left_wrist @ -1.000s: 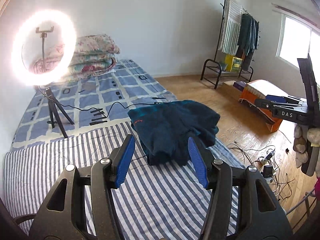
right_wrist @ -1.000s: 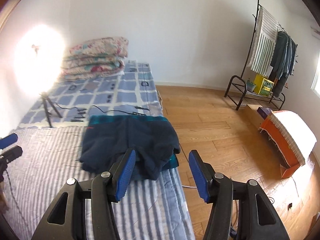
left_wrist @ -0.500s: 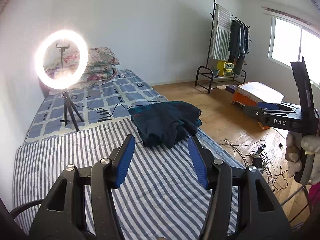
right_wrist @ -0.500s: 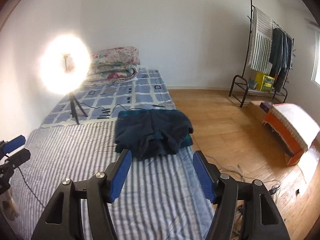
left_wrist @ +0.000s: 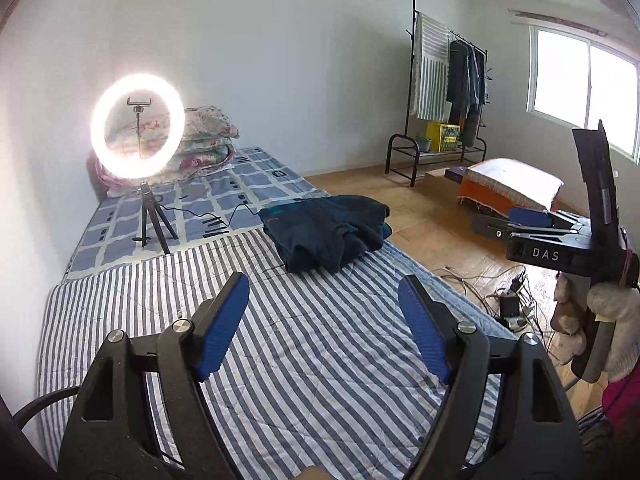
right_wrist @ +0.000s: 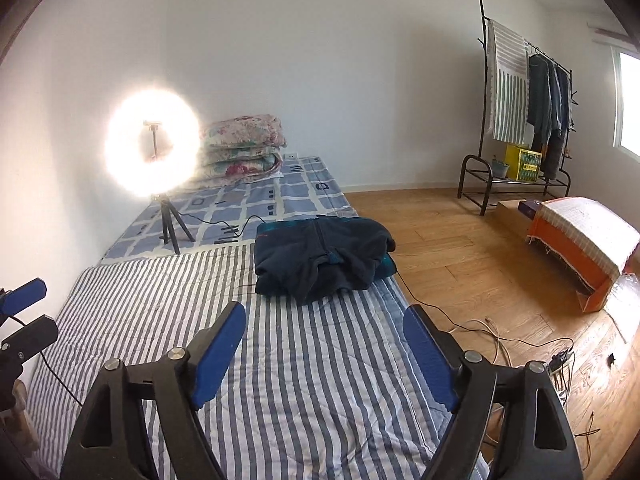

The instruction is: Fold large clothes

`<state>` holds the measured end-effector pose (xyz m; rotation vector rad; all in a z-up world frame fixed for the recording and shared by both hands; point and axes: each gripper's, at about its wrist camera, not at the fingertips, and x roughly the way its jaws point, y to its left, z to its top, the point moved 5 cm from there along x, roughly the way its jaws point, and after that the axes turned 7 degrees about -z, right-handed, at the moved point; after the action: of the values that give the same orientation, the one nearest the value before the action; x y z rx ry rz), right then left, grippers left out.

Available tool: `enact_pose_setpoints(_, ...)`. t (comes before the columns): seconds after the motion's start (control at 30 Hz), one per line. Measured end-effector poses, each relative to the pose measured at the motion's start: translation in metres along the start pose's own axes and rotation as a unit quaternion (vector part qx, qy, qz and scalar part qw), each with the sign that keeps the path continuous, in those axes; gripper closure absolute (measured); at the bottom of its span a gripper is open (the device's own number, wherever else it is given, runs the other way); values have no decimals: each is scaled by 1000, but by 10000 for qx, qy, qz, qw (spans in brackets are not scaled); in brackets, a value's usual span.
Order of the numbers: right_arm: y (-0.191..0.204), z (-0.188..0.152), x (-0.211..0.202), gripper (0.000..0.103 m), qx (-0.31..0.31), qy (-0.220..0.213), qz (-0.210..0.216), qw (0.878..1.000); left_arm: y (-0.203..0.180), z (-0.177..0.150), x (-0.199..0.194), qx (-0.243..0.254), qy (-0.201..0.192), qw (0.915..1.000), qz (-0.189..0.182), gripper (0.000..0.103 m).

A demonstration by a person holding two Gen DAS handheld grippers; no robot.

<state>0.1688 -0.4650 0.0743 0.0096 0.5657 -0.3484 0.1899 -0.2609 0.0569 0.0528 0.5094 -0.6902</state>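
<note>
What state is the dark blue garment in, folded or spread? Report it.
Folded. The dark blue garment lies as a compact layered bundle on the striped sheet, its edges tucked over each other.

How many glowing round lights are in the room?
1. The bright white ring light on a black tripod stands on the blue checked mattress by the wall, before the folded floral quilts. None else visible.

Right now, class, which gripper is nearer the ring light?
Left. The left gripper hangs on the ring light's side of the bed; the right gripper is nearer the wooden floor. Both jaws are opening, empty.
</note>
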Motion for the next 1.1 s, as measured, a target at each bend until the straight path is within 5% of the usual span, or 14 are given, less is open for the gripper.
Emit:
enact_pose_setpoints(0.23, -3, -16, -12, 12, -84, -92, -123, 9998, -6, -13, -12, -144, -12, 9999, 72, 23)
enact_pose_setpoints(0.37, -4, -23, -24, 0, -63, -258, -168, 9995, -10, -16, -22, -117, -150, 9996, 185, 9)
enact_pose_setpoints(0.6, -8, -31, -34, 0, -31, -337, -302, 9990, -18, -21, -33, 39, -295, 9985, 451, 1)
enact_pose_setpoints(1.1, 6, -30, -61, 0, 31, -635, -303, 9975, -17, -27, -52, -19, -298, 9972, 682, 0)
